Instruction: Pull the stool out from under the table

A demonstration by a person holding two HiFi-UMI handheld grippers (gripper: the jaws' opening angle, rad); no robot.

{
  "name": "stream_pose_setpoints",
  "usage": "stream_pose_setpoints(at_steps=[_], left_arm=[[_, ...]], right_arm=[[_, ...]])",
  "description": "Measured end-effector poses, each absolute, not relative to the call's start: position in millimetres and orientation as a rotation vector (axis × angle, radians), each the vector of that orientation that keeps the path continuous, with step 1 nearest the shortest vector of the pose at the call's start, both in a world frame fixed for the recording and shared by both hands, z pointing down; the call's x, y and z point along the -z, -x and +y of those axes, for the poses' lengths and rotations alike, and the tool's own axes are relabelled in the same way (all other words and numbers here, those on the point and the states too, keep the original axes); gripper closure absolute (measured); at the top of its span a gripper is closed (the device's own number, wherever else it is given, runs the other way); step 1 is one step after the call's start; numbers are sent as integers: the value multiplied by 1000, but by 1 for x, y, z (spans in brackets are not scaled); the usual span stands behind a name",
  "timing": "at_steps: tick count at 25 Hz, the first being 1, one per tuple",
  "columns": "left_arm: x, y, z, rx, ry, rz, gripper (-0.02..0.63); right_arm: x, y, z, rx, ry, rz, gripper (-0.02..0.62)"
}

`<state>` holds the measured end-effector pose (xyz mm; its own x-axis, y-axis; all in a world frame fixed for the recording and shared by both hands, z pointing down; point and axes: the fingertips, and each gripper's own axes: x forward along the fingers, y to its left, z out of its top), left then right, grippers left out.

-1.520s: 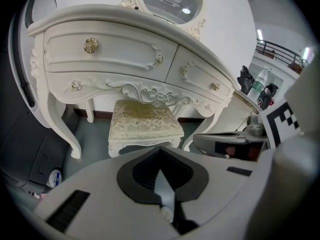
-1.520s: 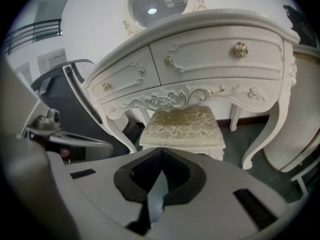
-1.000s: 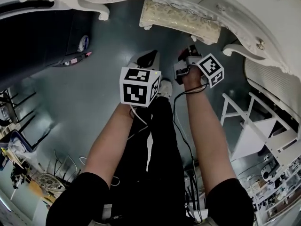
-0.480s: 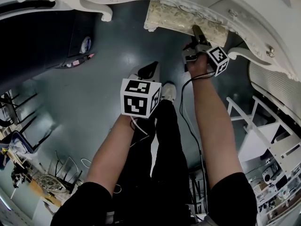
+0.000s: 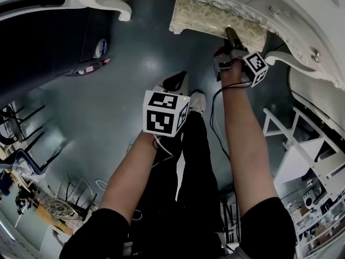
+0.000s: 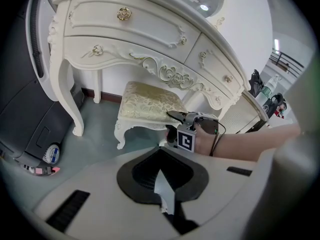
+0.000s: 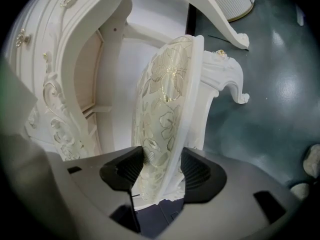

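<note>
Idling at left: you held the left gripper (image 5: 177,82) low over the floor (image 5: 124,90), its jaws together on nothing, well apart from the stool (image 5: 207,18).
Stool's place: it stood on the floor under the table (image 5: 269,7), between the table's carved legs, with only its near seat edge showing past the table's front.
Right gripper: you had the right gripper (image 7: 161,170) at that near edge with its jaws closing. The cushion (image 7: 160,109) and the white rail (image 7: 192,94) lay between the pads, and the clamp did not look firm yet.
Step in hand: taking hold, by my judgement. You would have done well to seat the pads on the hard rail, not only the padding. Then draw straight toward yourself and level, so the stool's feet slid clear of the table's legs.
Stool's look: it had a cream brocade cushion with a gold flower pattern on a white carved frame with curled feet. It was probably stiff at the rail and soft on top.
</note>
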<state>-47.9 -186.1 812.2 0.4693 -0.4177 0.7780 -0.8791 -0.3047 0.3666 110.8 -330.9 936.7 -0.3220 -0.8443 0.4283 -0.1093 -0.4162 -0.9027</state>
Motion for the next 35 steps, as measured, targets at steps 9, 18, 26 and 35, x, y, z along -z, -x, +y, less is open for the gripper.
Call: stream_pose_setpoints(at_steps=[9, 18, 26, 35], left_arm=[[-807, 39, -175, -725, -1933, -1047, 606], [-799, 22, -170, -761, -1957, -1005, 607], [-800, 4, -175, -793, -1984, -958, 606], [-798, -17, -170, -832, -2018, -901, 607]], right_arm=[[-935, -110, -255, 1826, 1337, 1178, 353], [-934, -111, -181, 1836, 1370, 1091, 357], [-937, -130, -111, 1864, 1460, 1083, 364], [-936, -122, -51, 1911, 1466, 1029, 364]])
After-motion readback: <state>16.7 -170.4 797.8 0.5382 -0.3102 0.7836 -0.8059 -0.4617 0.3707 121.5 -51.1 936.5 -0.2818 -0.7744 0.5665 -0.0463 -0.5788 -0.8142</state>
